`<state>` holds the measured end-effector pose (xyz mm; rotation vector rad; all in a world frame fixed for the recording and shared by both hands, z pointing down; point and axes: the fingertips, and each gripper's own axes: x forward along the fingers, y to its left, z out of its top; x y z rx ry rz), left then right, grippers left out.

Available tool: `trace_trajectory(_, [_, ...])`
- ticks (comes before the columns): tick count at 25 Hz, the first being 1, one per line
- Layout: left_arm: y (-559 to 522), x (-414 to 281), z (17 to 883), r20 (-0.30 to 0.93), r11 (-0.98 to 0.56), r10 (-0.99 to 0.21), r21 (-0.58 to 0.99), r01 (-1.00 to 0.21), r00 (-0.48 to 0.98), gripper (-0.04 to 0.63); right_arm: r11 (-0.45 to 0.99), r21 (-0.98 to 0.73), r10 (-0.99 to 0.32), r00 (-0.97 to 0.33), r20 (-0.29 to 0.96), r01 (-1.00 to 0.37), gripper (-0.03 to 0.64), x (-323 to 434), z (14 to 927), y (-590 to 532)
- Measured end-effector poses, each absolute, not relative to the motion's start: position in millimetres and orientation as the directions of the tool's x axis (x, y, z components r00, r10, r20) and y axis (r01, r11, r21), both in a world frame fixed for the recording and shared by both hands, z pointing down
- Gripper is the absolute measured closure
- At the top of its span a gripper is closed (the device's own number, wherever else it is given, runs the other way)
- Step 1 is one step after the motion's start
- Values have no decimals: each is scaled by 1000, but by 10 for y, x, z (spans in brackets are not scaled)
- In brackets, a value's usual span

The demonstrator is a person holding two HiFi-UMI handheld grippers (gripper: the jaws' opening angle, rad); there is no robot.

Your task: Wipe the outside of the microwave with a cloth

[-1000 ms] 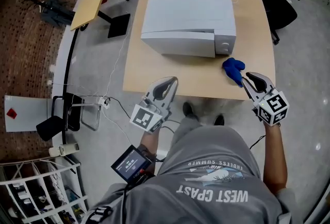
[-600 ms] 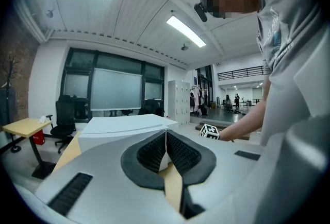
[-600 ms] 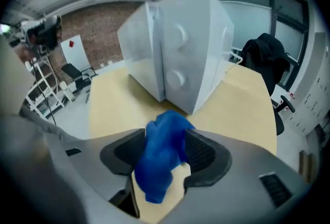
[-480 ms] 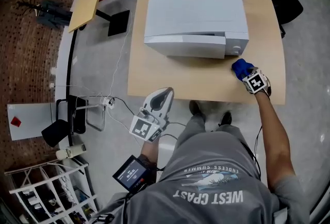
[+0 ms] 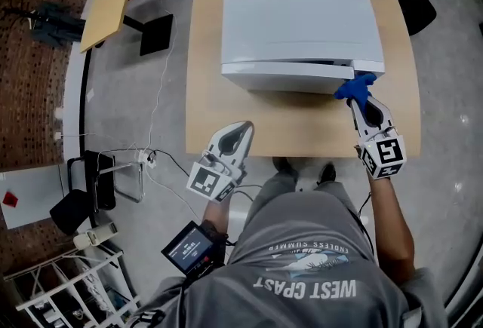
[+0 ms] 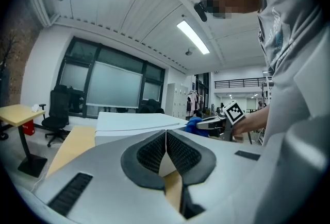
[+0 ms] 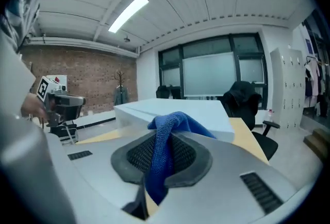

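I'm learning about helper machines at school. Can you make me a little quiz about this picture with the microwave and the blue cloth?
1. True or false: the left gripper holds the blue cloth.
2. Where is the cloth? A) on the floor B) at the microwave's near right corner C) on a chair
3. Fill in: the microwave stands on a wooden ____.

Key
1. False. The left gripper's fingers are shut with nothing in them. The cloth is between the fingers of the right gripper, which are closing on it.
2. B
3. table
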<state>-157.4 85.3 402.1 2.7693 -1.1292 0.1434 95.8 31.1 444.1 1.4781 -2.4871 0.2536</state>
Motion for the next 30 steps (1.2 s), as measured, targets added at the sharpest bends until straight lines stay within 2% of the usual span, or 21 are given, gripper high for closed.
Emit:
trace_trajectory(3, [748,-1776,4015,140,-716,-677,103,-690,723,572,488,-8,-853,-478,210,-873,561,366,4363,-37])
trace_trajectory(5, [724,-1950,4024,145,-715,-678,100,-692,721,572,558,20,-819,-547,173,-829,561,-180,4334,-163])
trace_trajectory(11, [728,-2549,4114,191,-681,-704,93,-727,684,572,733,106,-681,-721,129,-672,561,-1766,4328,-401])
trace_trajectory(14, [713,-2671,4161,202,-680,-702,90,-727,682,572,789,173,-613,-777,142,-590,561,-2248,4418,-336])
trace_trajectory(18, [670,-2643,4216,198,-710,-673,94,-698,712,572,745,234,-665,-723,187,-625,561,-1919,4605,-271])
trace_trajectory(22, [622,-2559,4279,180,-735,-648,109,-670,740,572,592,294,-804,-528,271,-750,561,-768,4885,-184])
trace_trajectory(25, [596,-2559,4299,173,-740,-639,126,-660,749,572,491,260,-847,-387,363,-831,561,-160,5100,-88])
trace_trajectory(27, [591,-2575,4298,174,-741,-637,132,-658,751,572,510,223,-828,-403,391,-831,561,-259,5204,-78])
trace_trajectory(30, [596,-2610,4302,188,-741,-636,124,-660,749,572,636,185,-745,-533,401,-749,561,-994,5368,-185])
